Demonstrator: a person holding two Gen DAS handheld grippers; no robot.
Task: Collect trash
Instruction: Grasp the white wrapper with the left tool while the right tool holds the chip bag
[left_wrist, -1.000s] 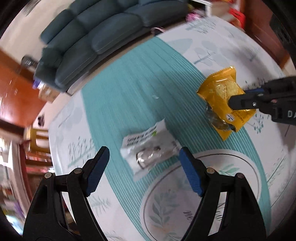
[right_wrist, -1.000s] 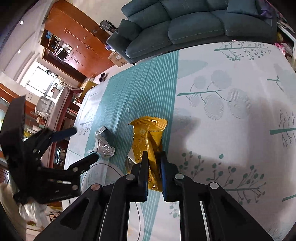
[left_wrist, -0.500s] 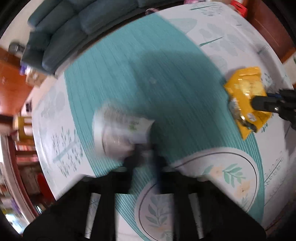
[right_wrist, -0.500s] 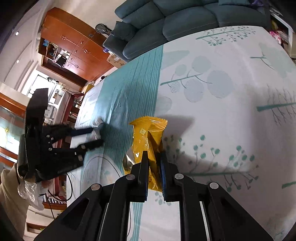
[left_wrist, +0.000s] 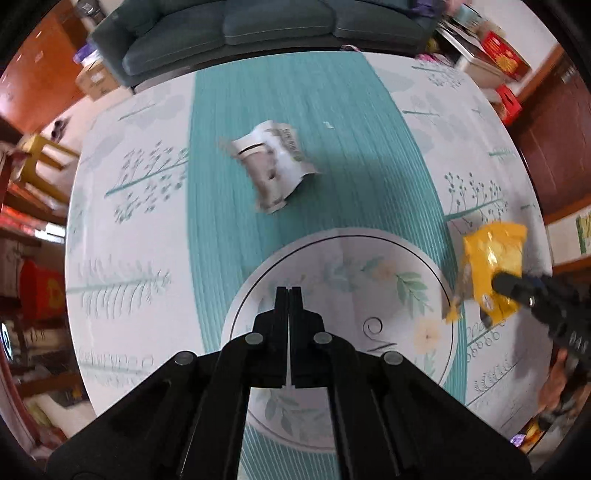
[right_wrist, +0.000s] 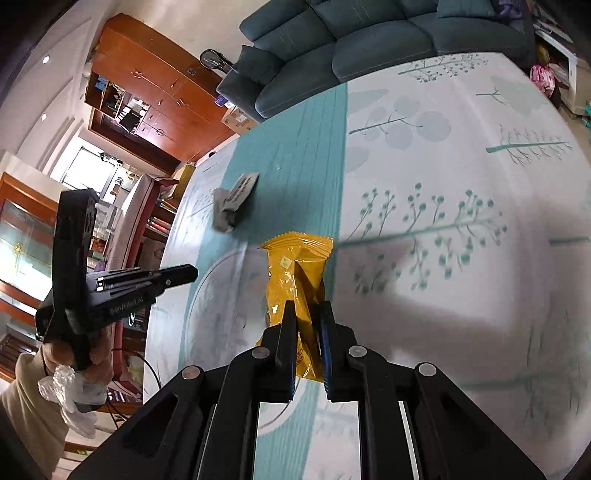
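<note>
Left wrist view, left to right: the round table with white-and-teal leaf-print cloth (left_wrist: 133, 229) is filling the frame. The crumpled white-and-silver snack wrapper (left_wrist: 273, 166) is lying loose on the teal stripe, upper centre, blurred, touching neither gripper. The left gripper (left_wrist: 289, 295) is sitting at bottom centre with its black fingers pressed together, gripping nothing (wrapper well above the tips in frame). At the right edge the yellow foil snack packet (left_wrist: 491, 269) is hanging pinched by the other gripper's fingers, beside the printed circle's rim.

Right wrist view, left to right: a person's hand (right_wrist: 74, 354) at lower left is gripping the left gripper's handle (right_wrist: 181, 275), with a bit of clear plastic film (right_wrist: 74, 395) bunched under the hand. Fingers there are reading as closed. The white wrapper (right_wrist: 232, 203) is lying on the cloth, upper centre-left, near the table's edge. The right gripper (right_wrist: 306, 325) at bottom centre is clamping the yellow packet's (right_wrist: 295, 269) lower end at a narrow gap, black finger one side, blue pad the other. The packet is standing upright off the cloth. A dark teal fabric sofa (right_wrist: 351, 40) is running along the top.
</note>
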